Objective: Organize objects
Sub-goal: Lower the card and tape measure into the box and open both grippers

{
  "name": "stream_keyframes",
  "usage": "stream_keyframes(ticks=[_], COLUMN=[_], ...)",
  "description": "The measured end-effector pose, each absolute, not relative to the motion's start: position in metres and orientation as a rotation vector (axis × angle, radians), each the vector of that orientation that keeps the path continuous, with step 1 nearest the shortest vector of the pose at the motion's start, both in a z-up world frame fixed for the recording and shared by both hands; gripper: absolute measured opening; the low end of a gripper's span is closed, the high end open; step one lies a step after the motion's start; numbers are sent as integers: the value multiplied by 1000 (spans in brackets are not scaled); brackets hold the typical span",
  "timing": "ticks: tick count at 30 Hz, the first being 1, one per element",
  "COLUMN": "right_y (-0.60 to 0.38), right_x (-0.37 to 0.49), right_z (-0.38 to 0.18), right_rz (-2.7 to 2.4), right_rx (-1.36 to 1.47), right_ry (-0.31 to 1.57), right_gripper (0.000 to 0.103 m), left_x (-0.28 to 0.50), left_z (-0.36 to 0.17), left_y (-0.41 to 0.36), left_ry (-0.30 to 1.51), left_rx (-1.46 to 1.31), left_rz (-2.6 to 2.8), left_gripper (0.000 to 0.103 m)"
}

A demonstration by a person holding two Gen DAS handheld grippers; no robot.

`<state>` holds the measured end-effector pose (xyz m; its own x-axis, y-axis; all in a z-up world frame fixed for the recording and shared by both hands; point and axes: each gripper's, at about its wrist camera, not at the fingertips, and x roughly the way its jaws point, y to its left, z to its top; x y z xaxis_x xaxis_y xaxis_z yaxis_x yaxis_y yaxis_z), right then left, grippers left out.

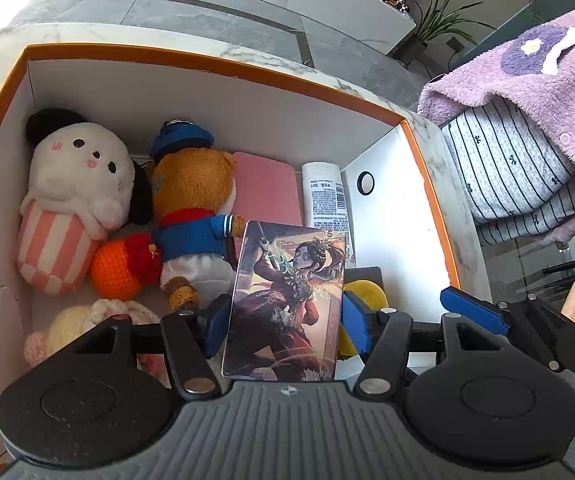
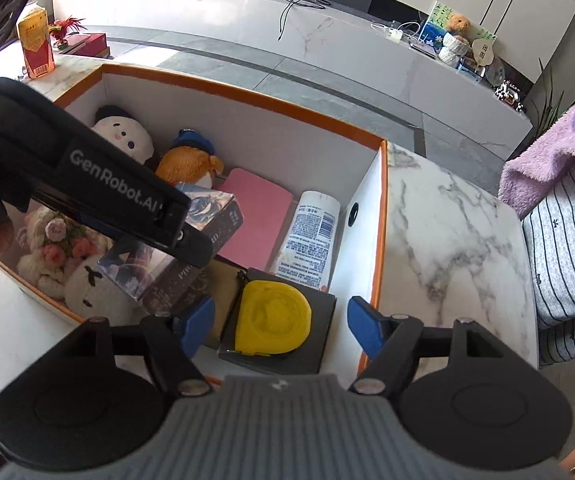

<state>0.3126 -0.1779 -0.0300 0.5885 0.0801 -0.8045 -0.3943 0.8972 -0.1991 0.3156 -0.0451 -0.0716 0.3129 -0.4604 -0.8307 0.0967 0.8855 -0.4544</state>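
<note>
An orange-rimmed white box [image 1: 207,65] stands on the marble table. It holds a white dog plush [image 1: 75,184], a bear plush in a blue sailor suit [image 1: 193,216], a pink notebook [image 1: 265,192], a white tube [image 1: 325,200] and a yellow tape measure [image 2: 273,318] on a dark case. My left gripper [image 1: 283,320] is shut on an illustrated card box [image 1: 287,300] and holds it inside the big box; the card box also shows in the right wrist view [image 2: 175,256]. My right gripper [image 2: 279,324] is open and empty above the tape measure.
Knitted flower plushes [image 2: 59,248] lie in the box's near left corner. An orange carton [image 2: 36,42] and a red box [image 2: 87,44] stand at the table's far left. The person in a purple fleece [image 1: 527,72] stands to the right. A long white counter [image 2: 287,32] runs behind.
</note>
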Motion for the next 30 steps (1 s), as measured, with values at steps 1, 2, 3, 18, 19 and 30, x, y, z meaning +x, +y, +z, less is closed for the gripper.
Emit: stream_keyframes(ticks=[1,2,3,18,19,30], right_y=[-179,-180,-180,-187,-187,-195], right_x=[311,310,309,306,307,310], right_z=[-29,-28,-26,-13,-13,-18], right_rz=[285,283,279,205,200,186], right_rx=[-377,-374,-372,-347,-345,-305], right_ry=[899,893,887,792,794,812], right_gripper=[74,74,74,78,78,80], left_x=[316,316,315,311,311,311], left_z=[-72,-72,-72,-76,-77,-82], left_y=[-45,-46,-46,-58,-60,-64], left_ry=[1204,1205,1207,1219,1220,1238], left_rx=[-349,-349,-350,-350,-345,-357], left_rz=[-373,-371,-367,-248,-244,-221], left_gripper=[69,68,68,69,69,70])
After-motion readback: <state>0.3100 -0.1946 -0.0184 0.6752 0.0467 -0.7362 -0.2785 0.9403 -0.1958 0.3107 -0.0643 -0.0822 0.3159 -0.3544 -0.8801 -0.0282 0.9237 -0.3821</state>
